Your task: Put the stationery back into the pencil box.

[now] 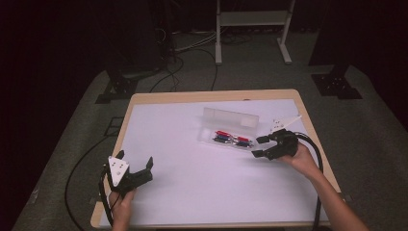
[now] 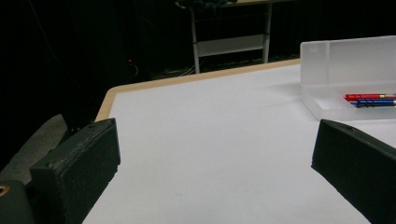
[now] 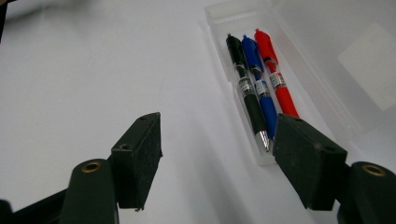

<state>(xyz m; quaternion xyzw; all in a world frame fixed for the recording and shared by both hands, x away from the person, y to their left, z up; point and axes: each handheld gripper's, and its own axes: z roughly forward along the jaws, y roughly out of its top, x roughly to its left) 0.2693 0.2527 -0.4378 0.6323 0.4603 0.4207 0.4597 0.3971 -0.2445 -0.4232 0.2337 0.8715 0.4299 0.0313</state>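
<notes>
A clear plastic case [image 1: 226, 129] lies open on the white surface [image 1: 192, 183], toward its far right part. Its lid [image 1: 231, 117] stands upright along the far side, frosted and see-through. The shallow tray holds three pens side by side, touching, all pointing the same way along the tray's length: a black pen [image 3: 246, 95] nearest the tray's outer wall, a blue pen [image 3: 259, 88] in the middle, and a red pen [image 3: 276, 77] on the lid side. Each has a clear band around its barrel. The black pen shows a silver tip.
</notes>
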